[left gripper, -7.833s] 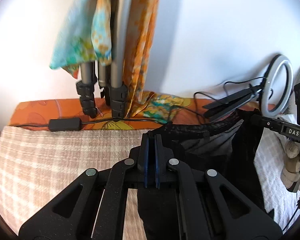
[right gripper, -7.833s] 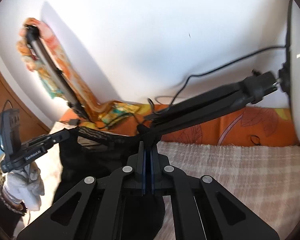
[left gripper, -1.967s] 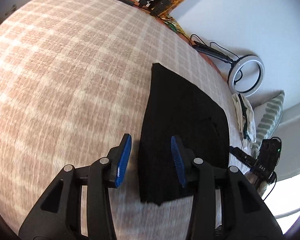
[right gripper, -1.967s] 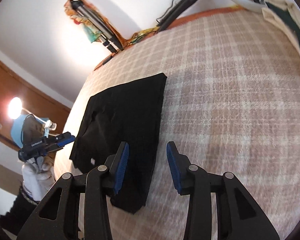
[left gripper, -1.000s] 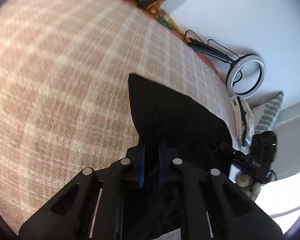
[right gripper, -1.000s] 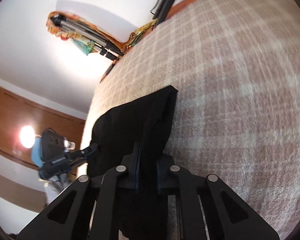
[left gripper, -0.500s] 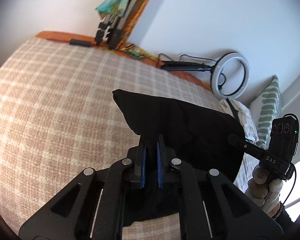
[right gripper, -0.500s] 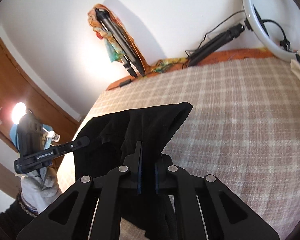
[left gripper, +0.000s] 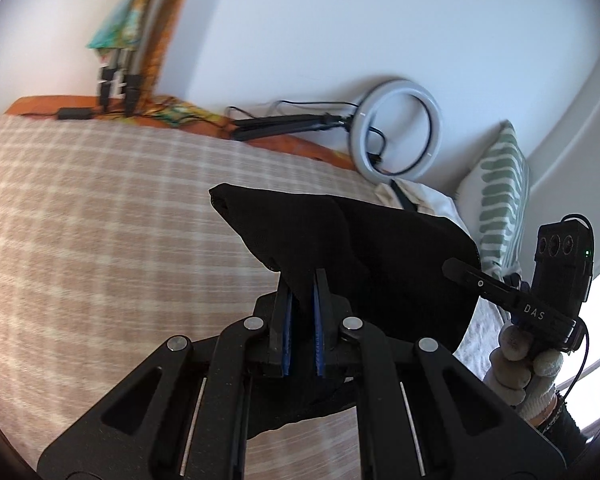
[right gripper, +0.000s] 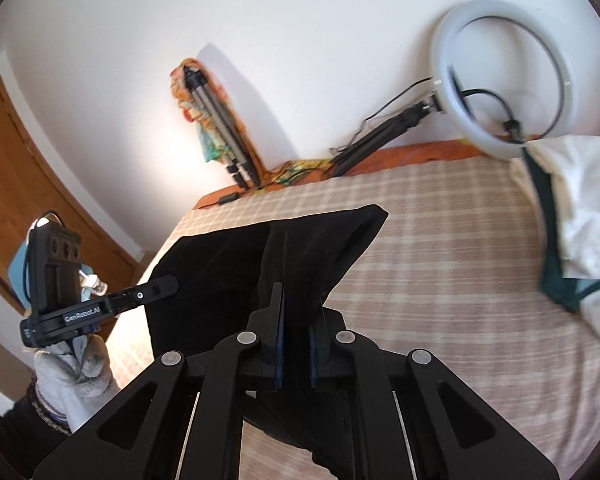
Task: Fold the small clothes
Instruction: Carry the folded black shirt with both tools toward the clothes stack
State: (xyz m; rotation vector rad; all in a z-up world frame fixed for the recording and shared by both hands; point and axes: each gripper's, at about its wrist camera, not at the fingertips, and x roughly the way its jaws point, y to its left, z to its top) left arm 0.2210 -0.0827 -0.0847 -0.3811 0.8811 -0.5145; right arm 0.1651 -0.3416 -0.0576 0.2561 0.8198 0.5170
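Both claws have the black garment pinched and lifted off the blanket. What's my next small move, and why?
Probably carry both claws forward together and lay the held edge over the far edge. The left claw and right claw each clamp the black garment, which sags above the plaid blanket.

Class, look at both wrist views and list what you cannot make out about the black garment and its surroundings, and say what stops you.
- Black garment, left view: lower edge hidden behind the left hand-held gripper.
- Same garment, right view: what kind of garment; folds too dark.
- White and green clothes, right view: blurred, cut off by the edge.
- Tripod, left view: blurred, top draped in cloth.
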